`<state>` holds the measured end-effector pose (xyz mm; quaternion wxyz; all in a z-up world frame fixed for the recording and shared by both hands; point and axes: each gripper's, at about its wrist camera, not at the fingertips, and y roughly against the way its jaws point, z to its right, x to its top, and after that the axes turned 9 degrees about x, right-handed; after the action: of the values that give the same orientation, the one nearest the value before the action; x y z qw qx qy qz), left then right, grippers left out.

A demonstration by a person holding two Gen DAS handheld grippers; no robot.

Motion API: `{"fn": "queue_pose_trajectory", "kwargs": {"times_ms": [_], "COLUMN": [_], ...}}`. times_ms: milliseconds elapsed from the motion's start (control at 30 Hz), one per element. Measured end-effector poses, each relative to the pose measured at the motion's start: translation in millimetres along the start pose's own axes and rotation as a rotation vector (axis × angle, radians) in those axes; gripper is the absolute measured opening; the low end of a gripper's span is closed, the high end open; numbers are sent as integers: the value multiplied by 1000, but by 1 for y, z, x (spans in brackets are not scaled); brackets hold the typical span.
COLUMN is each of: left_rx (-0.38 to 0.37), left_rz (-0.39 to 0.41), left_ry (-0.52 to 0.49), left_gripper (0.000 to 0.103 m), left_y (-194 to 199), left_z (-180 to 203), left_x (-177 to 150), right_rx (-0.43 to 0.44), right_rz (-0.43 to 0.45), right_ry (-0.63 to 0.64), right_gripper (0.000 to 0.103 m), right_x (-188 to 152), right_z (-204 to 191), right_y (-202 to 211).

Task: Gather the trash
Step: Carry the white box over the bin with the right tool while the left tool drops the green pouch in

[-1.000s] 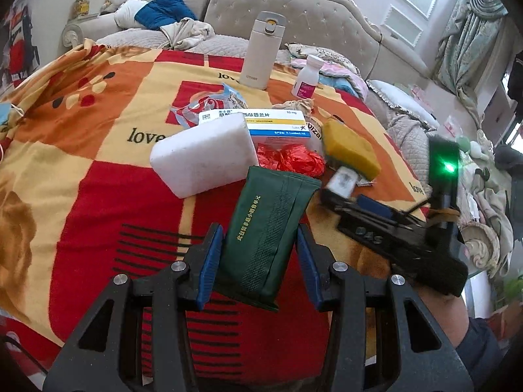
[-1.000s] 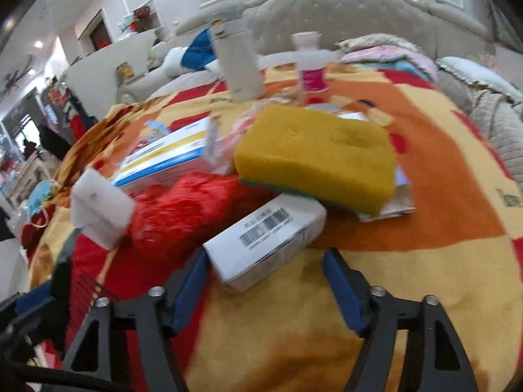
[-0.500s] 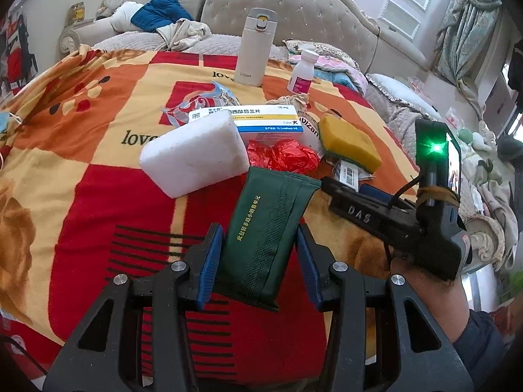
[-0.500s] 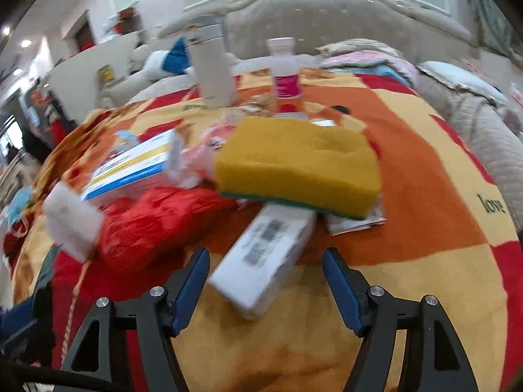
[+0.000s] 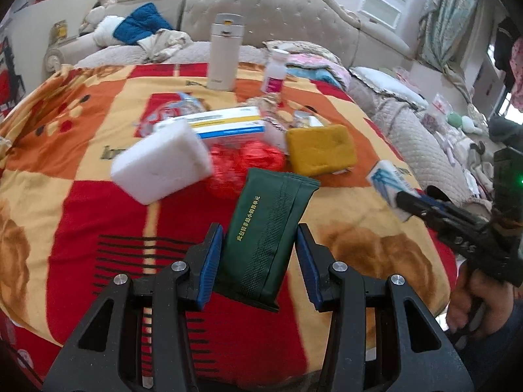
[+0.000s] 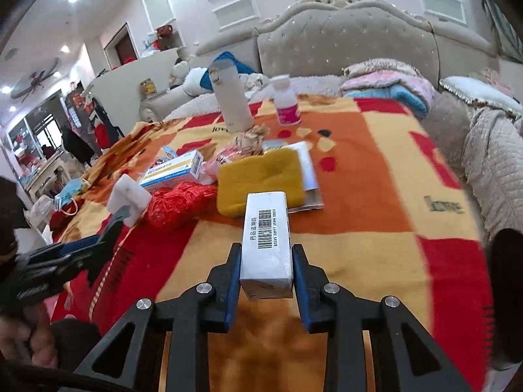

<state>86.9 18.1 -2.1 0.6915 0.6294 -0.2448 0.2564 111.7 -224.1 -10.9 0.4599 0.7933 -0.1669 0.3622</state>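
My right gripper point(image 6: 265, 266) is shut on a small white medicine box point(image 6: 266, 241) with a barcode and holds it above the blanket; the box also shows in the left wrist view point(image 5: 387, 181). My left gripper point(image 5: 260, 263) is shut on a dark green tissue pack point(image 5: 266, 235), held above the blanket. On the blanket lie a crumpled red wrapper point(image 5: 243, 163), a white and blue box point(image 5: 228, 125), a white foam block point(image 5: 161, 161), a yellow sponge point(image 5: 320, 153) and a crumpled paper ball point(image 6: 251, 138).
A white thermos point(image 5: 224, 52) and a small pink-labelled bottle point(image 5: 276, 72) stand at the far side of the red, orange and yellow blanket point(image 5: 81, 150). A tufted sofa point(image 5: 278, 9) with clothes and pillows lies behind. A face mask point(image 6: 70, 189) lies at the left edge.
My right gripper has closed on the white medicine box and lifted it off the blanket, away from the sponge. My left gripper still holds the green pack.
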Motion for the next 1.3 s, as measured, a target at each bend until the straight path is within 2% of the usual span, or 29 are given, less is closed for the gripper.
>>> {"fn": "queue_pose_trajectory", "kwargs": {"times_ms": [200, 400, 700, 833, 1167, 1300], "left_rx": [-64, -61, -60, -69, -114, -186], "left_rz": [25, 14, 36, 32, 15, 20], "left_ry": [-67, -121, -201, -240, -295, -340], "left_gripper": [43, 43, 43, 43, 43, 42], "left_y": [1, -10, -22, -31, -49, -54], "left_z": [52, 102, 178, 204, 249, 275], "left_x": [5, 12, 14, 11, 9, 11], "right_rx": [-66, -179, -315, -372, -473, -499], "right_rz": [66, 195, 277, 295, 308, 292], "right_ry": [24, -76, -190, -266, -361, -373], "right_gripper": [28, 28, 28, 28, 28, 28], "right_x": [-14, -24, -39, -52, -80, -86], "right_z": [38, 75, 119, 143, 181, 190], "right_y": [52, 99, 147, 169, 212, 216]}}
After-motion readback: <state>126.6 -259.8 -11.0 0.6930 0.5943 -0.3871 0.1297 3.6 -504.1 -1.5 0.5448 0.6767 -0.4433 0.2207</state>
